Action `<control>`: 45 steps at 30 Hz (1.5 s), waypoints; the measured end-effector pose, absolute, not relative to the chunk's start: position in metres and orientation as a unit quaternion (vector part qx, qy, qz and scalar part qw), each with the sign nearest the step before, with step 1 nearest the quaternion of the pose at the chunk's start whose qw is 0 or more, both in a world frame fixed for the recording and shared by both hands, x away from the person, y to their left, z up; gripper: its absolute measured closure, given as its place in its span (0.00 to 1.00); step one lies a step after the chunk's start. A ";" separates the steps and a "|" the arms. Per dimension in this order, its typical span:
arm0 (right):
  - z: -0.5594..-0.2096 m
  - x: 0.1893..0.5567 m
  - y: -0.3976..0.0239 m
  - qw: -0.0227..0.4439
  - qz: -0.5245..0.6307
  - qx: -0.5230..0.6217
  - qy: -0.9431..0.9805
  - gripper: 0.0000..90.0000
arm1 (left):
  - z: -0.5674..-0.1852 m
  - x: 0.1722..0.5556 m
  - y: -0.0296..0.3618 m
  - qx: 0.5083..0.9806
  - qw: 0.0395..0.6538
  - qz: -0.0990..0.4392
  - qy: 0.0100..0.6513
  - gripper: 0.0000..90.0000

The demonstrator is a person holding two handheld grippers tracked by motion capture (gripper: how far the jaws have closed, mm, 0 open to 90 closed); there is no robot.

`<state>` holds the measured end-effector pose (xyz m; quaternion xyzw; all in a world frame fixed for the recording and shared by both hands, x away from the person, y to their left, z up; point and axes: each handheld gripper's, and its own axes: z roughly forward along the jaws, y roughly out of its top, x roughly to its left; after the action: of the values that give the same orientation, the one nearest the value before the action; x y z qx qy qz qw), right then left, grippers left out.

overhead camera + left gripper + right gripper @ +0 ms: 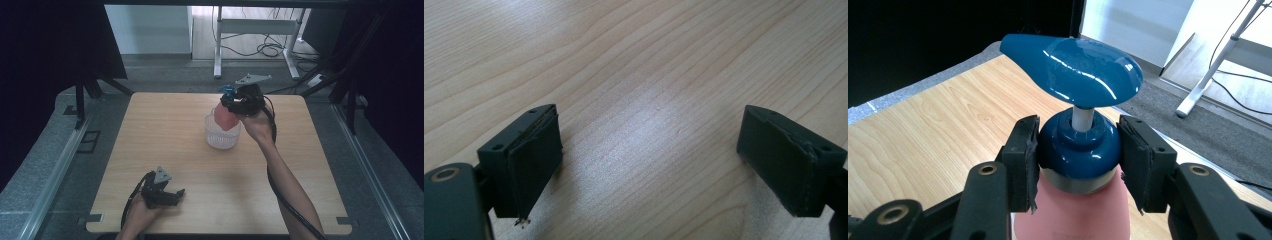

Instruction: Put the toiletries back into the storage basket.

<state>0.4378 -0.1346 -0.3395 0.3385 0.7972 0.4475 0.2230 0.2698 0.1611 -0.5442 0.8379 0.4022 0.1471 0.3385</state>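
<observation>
Nearest the camera, the left gripper [176,194] rests low on the table [170,130] with fingers [531,165] apart, while the right gripper [231,100], forearm stretched forward, clamps the blue collar of the pink pump bottle [1080,145] in the clear cup [222,136].

The pump bottle [225,117] stands in the basket [220,138] mid-table [165,140].

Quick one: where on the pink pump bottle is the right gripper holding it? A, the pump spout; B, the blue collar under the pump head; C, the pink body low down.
B: the right gripper's fingers press both sides of the pump bottle's blue collar.
</observation>
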 end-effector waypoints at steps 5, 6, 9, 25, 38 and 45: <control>-0.345 0.441 -0.132 0.220 0.446 0.339 0.799 0.59 | -0.544 0.270 0.161 0.838 0.339 0.147 0.402 0.11; -0.347 0.442 -0.132 0.219 0.445 0.338 0.800 0.59 | -0.544 0.270 0.161 0.837 0.340 0.146 0.404 0.11; -0.353 0.444 -0.130 0.216 0.442 0.340 0.802 0.59 | -0.544 0.270 0.161 0.837 0.340 0.146 0.403 0.11; -0.377 0.454 -0.123 0.207 0.426 0.346 0.810 0.59 | -0.544 0.270 0.161 0.839 0.338 0.147 0.400 0.11; -0.402 0.458 -0.120 0.195 0.412 0.352 0.818 0.59 | -0.544 0.270 0.161 0.840 0.337 0.146 0.400 0.11; -0.417 0.458 -0.118 0.186 0.407 0.353 0.821 0.59 | -0.544 0.270 0.161 0.837 0.340 0.146 0.404 0.11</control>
<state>0.4578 -0.1179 -0.4172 0.3532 0.8213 0.4074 0.1862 0.2697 0.1607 -0.5445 0.8369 0.4036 0.1456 0.3399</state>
